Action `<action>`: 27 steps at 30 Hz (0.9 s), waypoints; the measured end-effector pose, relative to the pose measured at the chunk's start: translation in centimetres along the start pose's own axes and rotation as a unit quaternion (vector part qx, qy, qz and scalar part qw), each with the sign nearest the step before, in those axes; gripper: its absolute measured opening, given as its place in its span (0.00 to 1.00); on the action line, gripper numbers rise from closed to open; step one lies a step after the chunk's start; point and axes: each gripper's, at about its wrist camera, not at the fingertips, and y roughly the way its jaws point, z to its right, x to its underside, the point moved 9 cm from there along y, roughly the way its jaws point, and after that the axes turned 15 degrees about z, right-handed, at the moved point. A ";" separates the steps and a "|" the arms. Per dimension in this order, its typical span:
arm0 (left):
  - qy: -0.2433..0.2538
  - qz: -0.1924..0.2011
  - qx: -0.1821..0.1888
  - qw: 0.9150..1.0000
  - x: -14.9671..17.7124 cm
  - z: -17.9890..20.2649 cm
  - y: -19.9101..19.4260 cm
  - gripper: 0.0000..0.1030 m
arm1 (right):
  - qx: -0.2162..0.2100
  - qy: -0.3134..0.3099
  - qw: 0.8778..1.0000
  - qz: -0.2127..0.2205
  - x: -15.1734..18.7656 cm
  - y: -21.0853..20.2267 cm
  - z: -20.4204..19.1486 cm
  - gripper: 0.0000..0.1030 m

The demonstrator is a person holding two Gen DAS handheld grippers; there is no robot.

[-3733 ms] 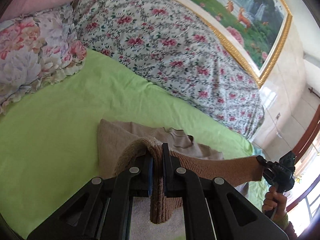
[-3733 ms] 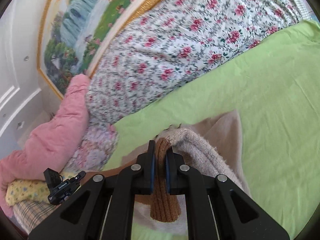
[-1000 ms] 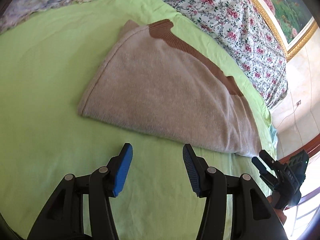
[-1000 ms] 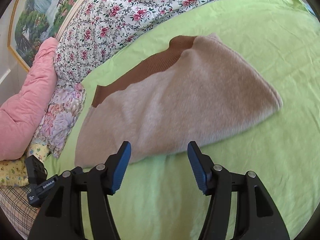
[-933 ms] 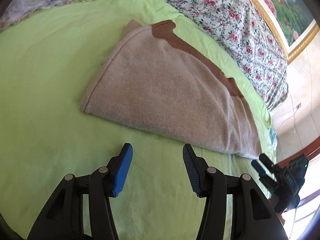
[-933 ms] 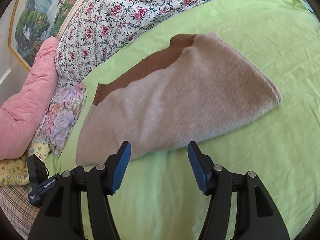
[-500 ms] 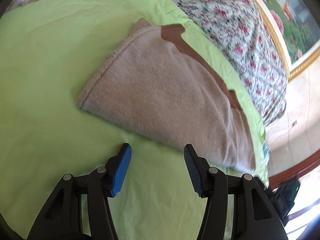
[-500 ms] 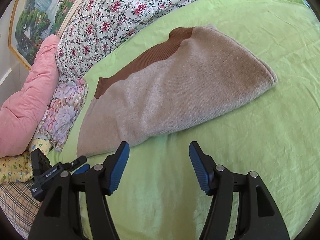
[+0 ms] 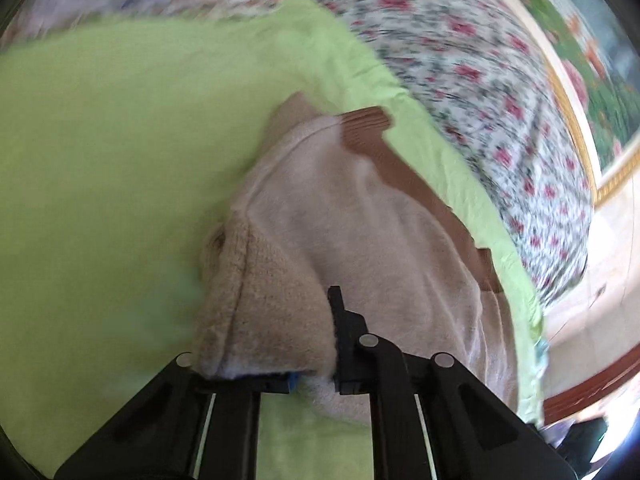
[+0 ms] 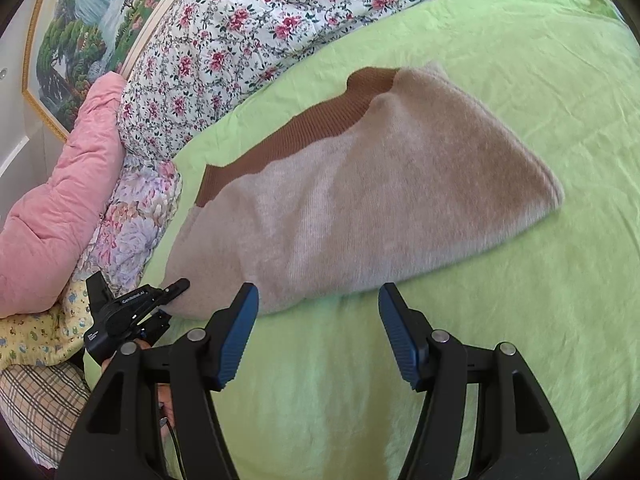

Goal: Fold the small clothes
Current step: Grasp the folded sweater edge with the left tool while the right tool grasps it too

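Half a second ago my left gripper (image 9: pixel 312 360) hung spread short of the sweater (image 10: pixel 360 208); now I have pushed it onto the near left corner, knit bunched between the fingers, though I cannot tell whether they have pinched it yet. My right gripper (image 10: pixel 316 336) hovers spread just short of the near edge, touching nothing. The sweater lies folded on the green sheet (image 10: pixel 520 320), brown rib band (image 10: pixel 304 132) along the far edge below the floral quilt (image 10: pixel 248 32); it looks soft, light and floppy, so I judge both near corners the best hold.
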 end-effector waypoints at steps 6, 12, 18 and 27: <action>0.104 0.026 0.087 0.990 -0.8 9.4 -2.2 0.08 | -0.001 -0.003 1.000 0.011 -4.5 1.1 1.7 0.62; 0.182 -0.019 0.186 0.965 3.8 19.8 -1.0 0.06 | -0.021 -0.002 1.000 0.003 -9.1 3.0 2.8 0.62; 0.184 -0.087 0.184 0.962 9.3 21.2 3.4 0.06 | -0.085 0.045 0.992 -0.082 -9.1 8.1 2.6 0.63; 0.201 -0.082 0.190 0.958 9.2 21.7 3.6 0.06 | -0.195 0.098 0.965 -0.148 -7.5 15.0 -2.0 0.64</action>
